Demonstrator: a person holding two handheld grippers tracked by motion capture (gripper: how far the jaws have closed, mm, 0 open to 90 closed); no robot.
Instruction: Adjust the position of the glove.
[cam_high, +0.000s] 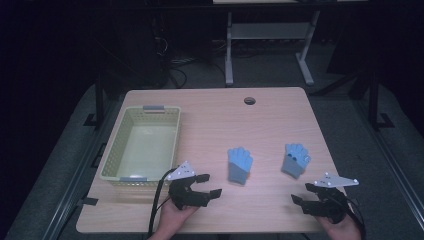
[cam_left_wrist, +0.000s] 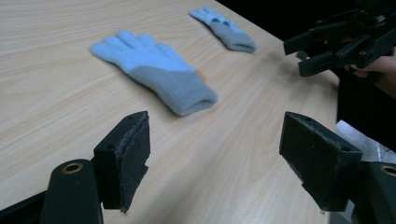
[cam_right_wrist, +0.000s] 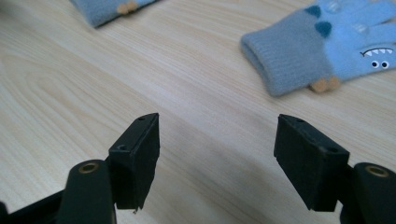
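Two light-blue and grey gloves lie flat on the wooden table (cam_high: 215, 115). The left glove (cam_high: 239, 165) (cam_left_wrist: 154, 70) lies just ahead of my left gripper (cam_high: 210, 184) (cam_left_wrist: 217, 128), which is open and holds nothing. The right glove (cam_high: 295, 160) (cam_right_wrist: 308, 51), with a small cartoon face, lies ahead of my right gripper (cam_high: 302, 193) (cam_right_wrist: 217, 128), also open with nothing between its pads. The left gripper view also shows the far glove (cam_left_wrist: 224, 29) and the right gripper (cam_left_wrist: 310, 51). The left glove's cuff (cam_right_wrist: 109, 10) sits at the top edge of the right gripper view.
A pale yellow plastic basket (cam_high: 114, 145) with nothing in it stands on the left part of the table. A round cable hole (cam_high: 249, 100) sits near the far edge. Beyond the table are a white desk frame (cam_high: 270, 45) and cables on the dark floor.
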